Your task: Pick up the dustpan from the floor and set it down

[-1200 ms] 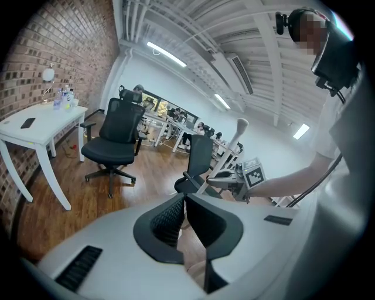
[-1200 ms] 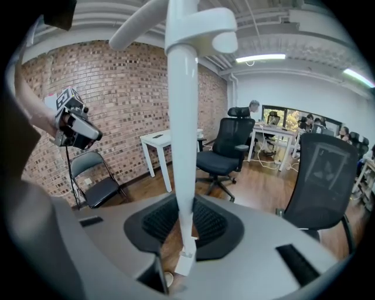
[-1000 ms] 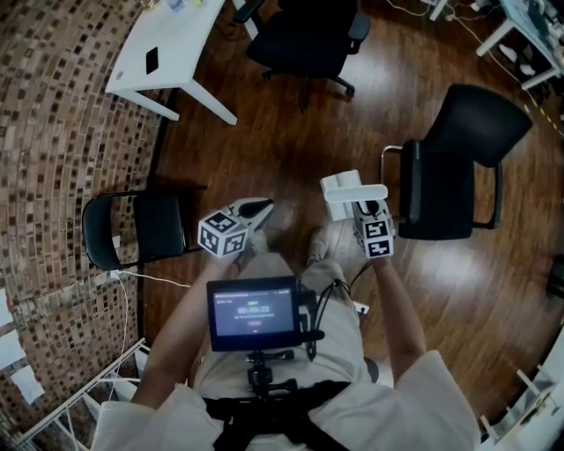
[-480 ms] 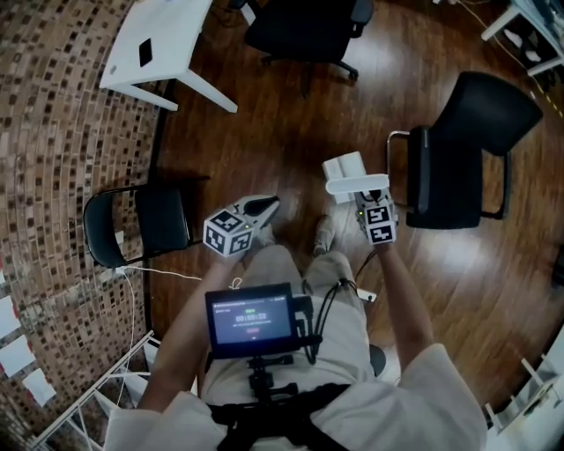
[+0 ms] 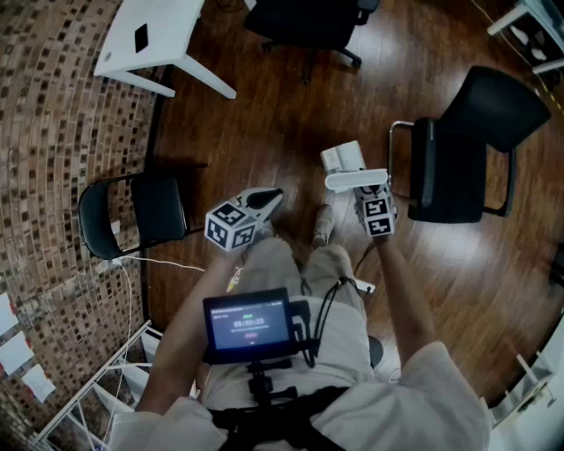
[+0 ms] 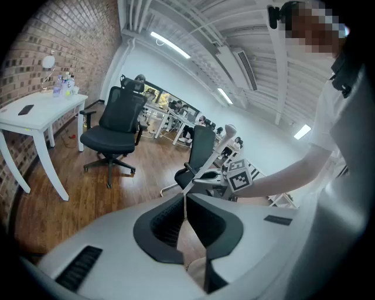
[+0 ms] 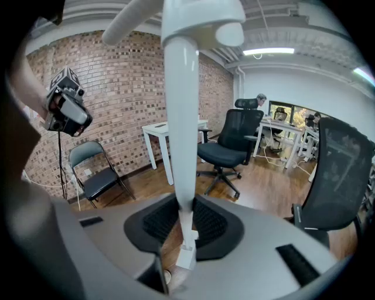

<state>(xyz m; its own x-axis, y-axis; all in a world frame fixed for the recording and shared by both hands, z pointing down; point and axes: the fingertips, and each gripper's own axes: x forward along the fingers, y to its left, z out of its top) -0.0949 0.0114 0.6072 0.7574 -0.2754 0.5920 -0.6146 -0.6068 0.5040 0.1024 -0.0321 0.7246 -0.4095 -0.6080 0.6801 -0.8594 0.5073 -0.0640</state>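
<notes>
**Right gripper view: dustpan (image 7: 181,111) clamped by its handle**

Your right gripper (image 7: 183,218) is clenched on the white handle. The handle runs up between the two black pads (image 7: 157,222) towards the top of the frame.

The left gripper view shows your left gripper (image 6: 185,202) closed, its jaws meeting edge to edge with nothing between them.

In the head view the dustpan is held in the air just ahead of your right hand, above the wooden floor (image 5: 264,114). It sits a little beyond your shoe (image 5: 322,227) and near the black chair (image 5: 458,150) on your right. Your left gripper points forward and down on the other side of your legs, apart from the dustpan and touching nothing.

A folding chair (image 5: 132,220) stands by the brick wall (image 5: 53,158) at your left. A white table (image 5: 150,40) and an office chair (image 5: 308,18) stand farther ahead.
</notes>
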